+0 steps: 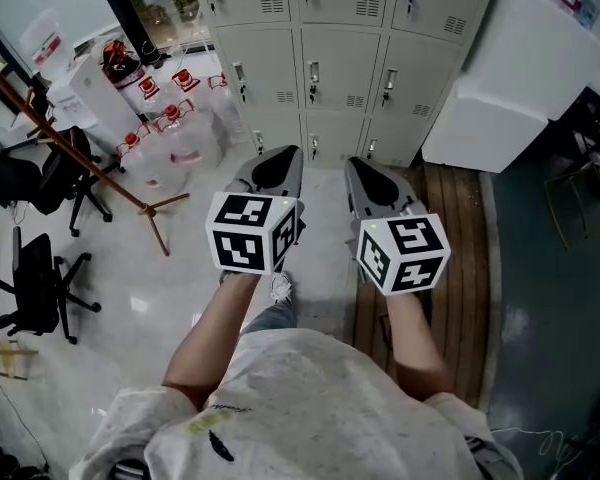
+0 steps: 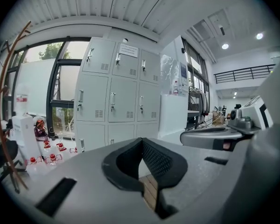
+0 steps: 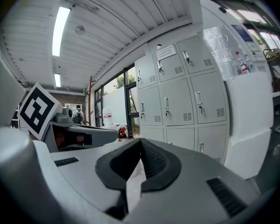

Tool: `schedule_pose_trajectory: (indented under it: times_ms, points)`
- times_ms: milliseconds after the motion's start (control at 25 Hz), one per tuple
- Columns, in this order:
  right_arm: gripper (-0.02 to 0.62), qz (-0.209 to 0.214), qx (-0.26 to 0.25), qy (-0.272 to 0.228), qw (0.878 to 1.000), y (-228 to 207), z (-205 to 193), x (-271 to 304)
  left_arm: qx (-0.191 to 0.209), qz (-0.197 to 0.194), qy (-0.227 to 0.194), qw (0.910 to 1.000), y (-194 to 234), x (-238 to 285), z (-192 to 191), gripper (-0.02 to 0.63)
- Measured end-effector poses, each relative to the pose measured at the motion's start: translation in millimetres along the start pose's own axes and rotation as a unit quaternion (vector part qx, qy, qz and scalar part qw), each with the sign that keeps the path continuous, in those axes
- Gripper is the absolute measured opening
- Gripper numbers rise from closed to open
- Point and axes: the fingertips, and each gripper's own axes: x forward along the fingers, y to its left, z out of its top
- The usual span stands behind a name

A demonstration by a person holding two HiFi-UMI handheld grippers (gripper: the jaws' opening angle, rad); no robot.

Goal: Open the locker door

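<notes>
Ahead of the person, well apart from the 2 grippers, the grey lockers (image 1: 340, 68) are standing with every visible door shut. The left gripper (image 2: 142, 143) and right gripper (image 3: 140, 141) are hovering with jaws pressed together, holding nothing. A door is probably swinging light and rigid; its small metal handle (image 1: 313, 80) is offering the best hold, narrow and likely slippery.
</notes>
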Motion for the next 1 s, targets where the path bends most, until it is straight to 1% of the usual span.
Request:
schedule_pose_trajectory:
  times_ms: [160,440,640,1000]
  points:
    - [0.003,-0.009,-0.005,0.007,1.0,-8.2,1.0,30.8,-0.007,-0.006,-0.005,0.9999,24.8,26.6,5.2,0.005]
    - [0.003,-0.033,-0.008,0.017,0.999,-24.3,15.2,86.0,-0.02,-0.02,-0.015,0.9995,74.3,71.1,27.6,0.005]
    - [0.003,-0.053,-0.013,0.018,0.998,-36.0,25.8,122.0,-0.017,-0.034,-0.017,0.9991,101.4,103.2,38.4,0.005]
    - [0.003,-0.068,-0.009,0.026,0.997,-33.8,36.7,192.9,-0.021,-0.054,-0.01,0.9983,161.7,139.6,49.8,0.003]
